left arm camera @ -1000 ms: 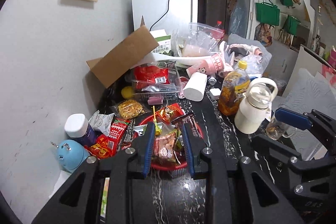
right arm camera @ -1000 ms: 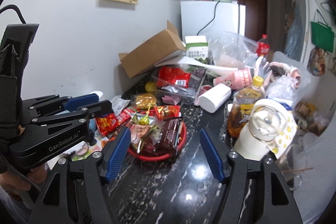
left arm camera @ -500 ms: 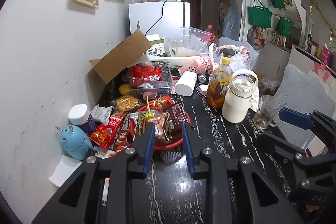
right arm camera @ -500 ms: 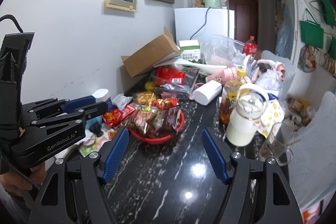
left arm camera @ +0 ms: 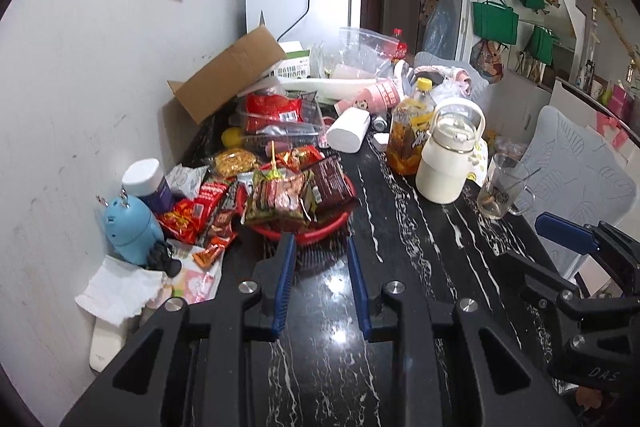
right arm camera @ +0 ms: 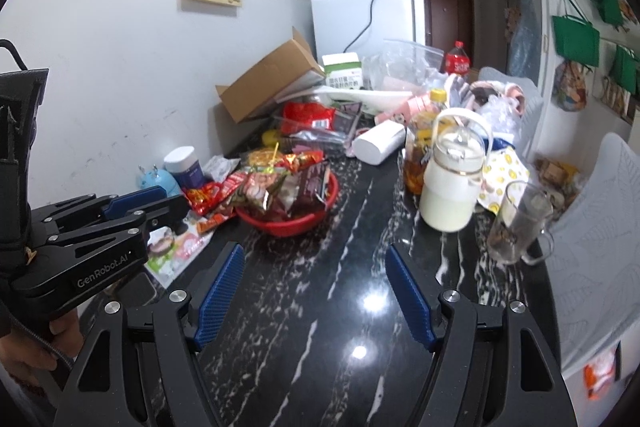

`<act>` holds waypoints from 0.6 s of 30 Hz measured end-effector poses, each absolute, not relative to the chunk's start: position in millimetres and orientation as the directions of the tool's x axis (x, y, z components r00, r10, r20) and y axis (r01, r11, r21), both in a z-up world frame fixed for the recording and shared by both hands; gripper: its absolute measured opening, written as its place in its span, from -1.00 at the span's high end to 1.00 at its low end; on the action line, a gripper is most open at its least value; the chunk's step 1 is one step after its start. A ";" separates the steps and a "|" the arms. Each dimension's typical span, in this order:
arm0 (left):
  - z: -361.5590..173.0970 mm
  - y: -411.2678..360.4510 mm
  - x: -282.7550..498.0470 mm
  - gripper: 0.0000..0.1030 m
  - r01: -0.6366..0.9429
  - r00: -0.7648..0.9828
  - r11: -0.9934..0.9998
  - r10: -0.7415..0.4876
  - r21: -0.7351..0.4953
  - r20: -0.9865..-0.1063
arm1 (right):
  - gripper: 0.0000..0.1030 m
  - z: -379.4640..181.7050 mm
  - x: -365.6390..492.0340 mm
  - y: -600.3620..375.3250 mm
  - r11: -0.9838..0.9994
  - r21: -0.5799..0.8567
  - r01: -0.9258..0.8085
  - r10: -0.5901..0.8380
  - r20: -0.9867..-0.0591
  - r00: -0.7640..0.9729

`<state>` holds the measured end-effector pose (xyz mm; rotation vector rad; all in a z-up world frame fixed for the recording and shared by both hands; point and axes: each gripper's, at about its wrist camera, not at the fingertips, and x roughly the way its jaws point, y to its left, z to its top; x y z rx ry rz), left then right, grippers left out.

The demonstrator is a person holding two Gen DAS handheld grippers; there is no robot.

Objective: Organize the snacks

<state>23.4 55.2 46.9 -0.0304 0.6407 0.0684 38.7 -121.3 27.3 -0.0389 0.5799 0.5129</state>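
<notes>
The left tongs (left arm camera: 321, 241) sit low in the centre of the left wrist view, their blue pads drawn as near together as they go, with only bare tabletop (left arm camera: 400, 227) showing in the narrow gap between them. Just beyond their tips stands the red bowl (left arm camera: 320, 229), heaped with snack packets (left arm camera: 280, 195): a brown wrapper, a green-edged bag of nuts and a lollipop stick poking upward. More red snack packets (left arm camera: 192, 211) spill over the tabletop at the bowl's left, next to a light blue round gadget (left arm camera: 130, 223) and a white-capped jar (left arm camera: 146, 181).

In the right wrist view the right tongs (right arm camera: 314, 259) stand wide apart with nothing between them, over dark marbled tabletop in the lower centre of the frame. The red bowl lies above and slightly left of them. To the right of centre are a cream lidded jug (right arm camera: 450, 183), an amber drink bottle (right arm camera: 420, 155) behind it, and a glass mug (right arm camera: 516, 223).
</notes>
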 end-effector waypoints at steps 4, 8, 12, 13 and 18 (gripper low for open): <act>42.6 52.2 23.7 0.50 -0.072 0.799 0.997 0.059 0.002 -0.598 | -0.43 18.6 37.9 -123.3 0.877 0.118 -0.466 0.448 -0.549 0.705; 39.6 52.9 25.7 0.50 -0.079 0.800 0.997 0.065 0.003 -0.597 | -0.43 13.7 39.4 -122.9 0.879 0.119 -0.461 0.443 -0.560 0.700; 36.8 54.5 28.0 0.50 -0.091 0.795 0.996 0.074 0.002 -0.602 | -0.43 13.2 40.9 -122.3 0.879 0.112 -0.464 0.441 -0.562 0.700; 36.5 54.9 28.5 0.50 -0.092 0.794 0.996 0.073 0.000 -0.603 | -0.43 13.3 41.3 -121.2 0.879 0.108 -0.465 0.440 -0.561 0.701; 36.1 55.6 28.4 0.50 -0.093 0.797 0.996 0.075 0.001 -0.599 | -0.43 13.6 42.9 -119.0 0.876 0.104 -0.470 0.442 -0.561 0.700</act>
